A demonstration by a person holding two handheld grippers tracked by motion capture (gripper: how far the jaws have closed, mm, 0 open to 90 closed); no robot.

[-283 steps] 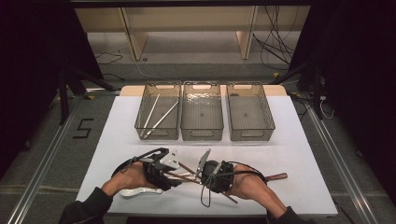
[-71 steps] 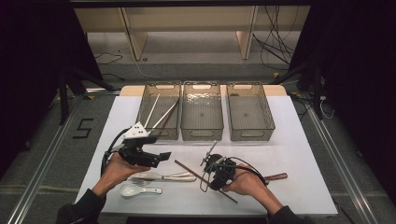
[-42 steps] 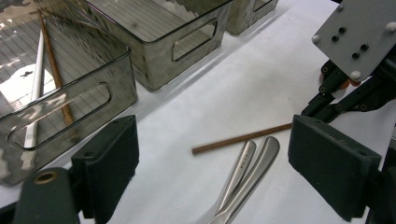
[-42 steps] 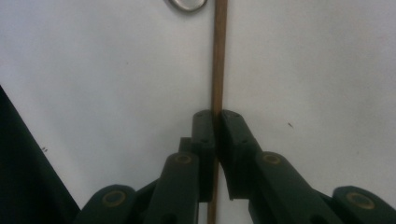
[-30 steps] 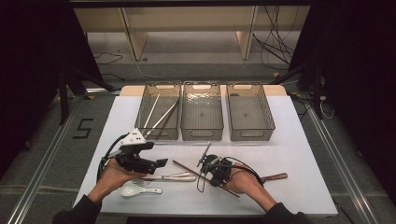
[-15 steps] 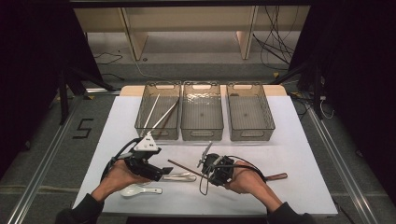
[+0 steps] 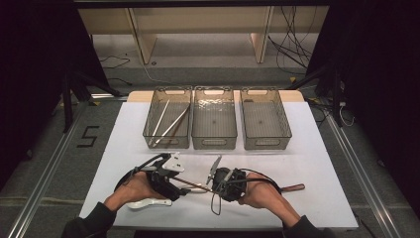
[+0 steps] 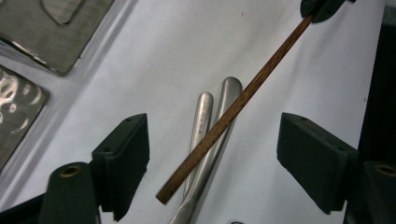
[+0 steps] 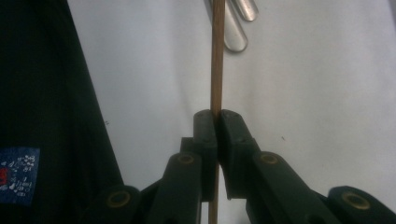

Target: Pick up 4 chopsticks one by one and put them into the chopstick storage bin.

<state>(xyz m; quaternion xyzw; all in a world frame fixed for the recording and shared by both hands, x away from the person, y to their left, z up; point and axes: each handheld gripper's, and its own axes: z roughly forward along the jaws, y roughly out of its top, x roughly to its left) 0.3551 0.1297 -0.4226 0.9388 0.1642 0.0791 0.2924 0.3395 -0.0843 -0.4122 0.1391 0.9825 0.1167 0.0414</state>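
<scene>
The brown chopstick (image 8: 233, 106) is pinched near one end in the right gripper (image 9: 217, 122), whose jaws are shut on it, and its free end hangs between the wide jaws of the left gripper (image 8: 212, 161), which have just been closing without touching it. If they close off-centre, the stick could pivot or slip onto the two metal handles (image 8: 212, 123) lying below. Beneath is a white table (image 7: 322, 163) carrying three clear bins (image 7: 215, 119), with dark curtains, floor cables and wooden shelving around.
</scene>
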